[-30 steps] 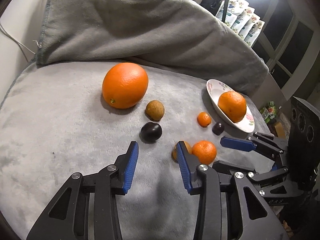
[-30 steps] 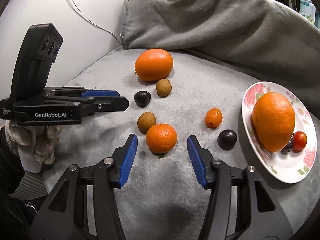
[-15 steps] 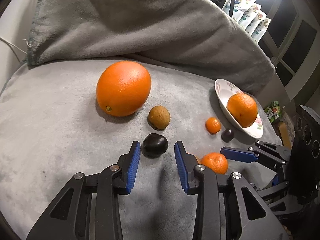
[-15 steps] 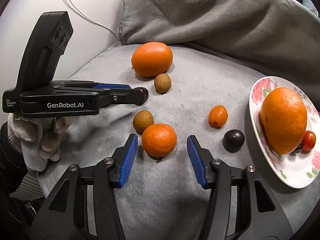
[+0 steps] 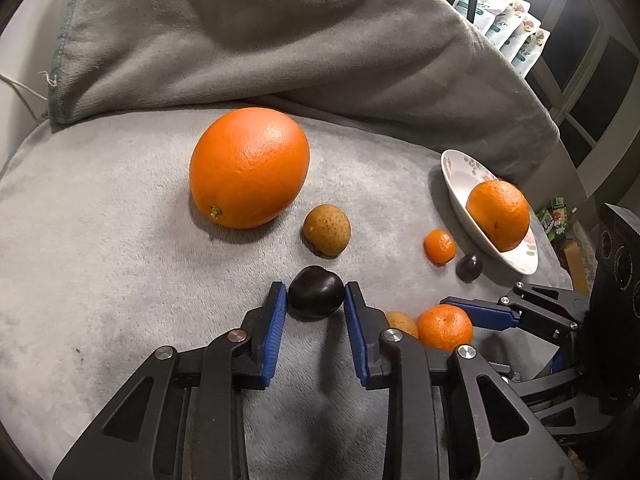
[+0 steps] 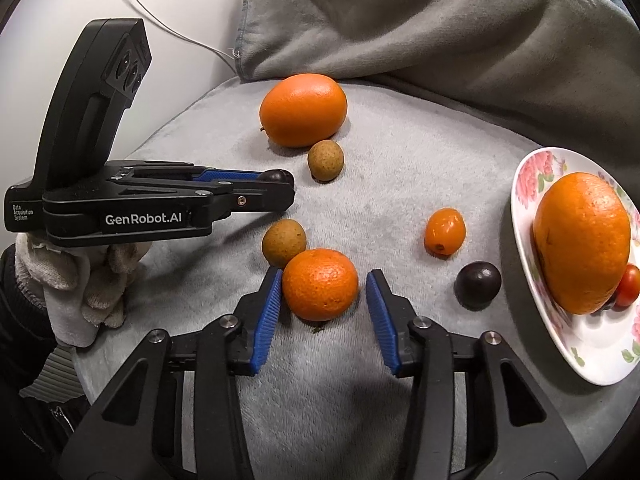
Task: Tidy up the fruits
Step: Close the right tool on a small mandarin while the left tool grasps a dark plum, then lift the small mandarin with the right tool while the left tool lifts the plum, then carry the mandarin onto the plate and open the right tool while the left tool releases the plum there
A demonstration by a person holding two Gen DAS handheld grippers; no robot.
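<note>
- Two big oranges: one (image 6: 303, 109) on the blanket (image 6: 400, 184), long axis sideways; one (image 6: 582, 240) on the plate (image 6: 532, 184).
- Two longans (image 6: 325, 160), two plums.
- Left tool (image 5: 315, 300) has been closing and pinches a plum (image 5: 316, 290).
- Right tool (image 6: 322, 300) has been closing around the mandarin (image 6: 320, 284); right pad still clear.

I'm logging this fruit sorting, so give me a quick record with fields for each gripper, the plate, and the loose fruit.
left gripper: jaws just closing, pads against dark plum
right gripper: jaws just closing around mandarin, right pad not touching
plate: big orange, red tomato
loose on blanket: large orange, two brown fruits, kumquat, second plum
</note>
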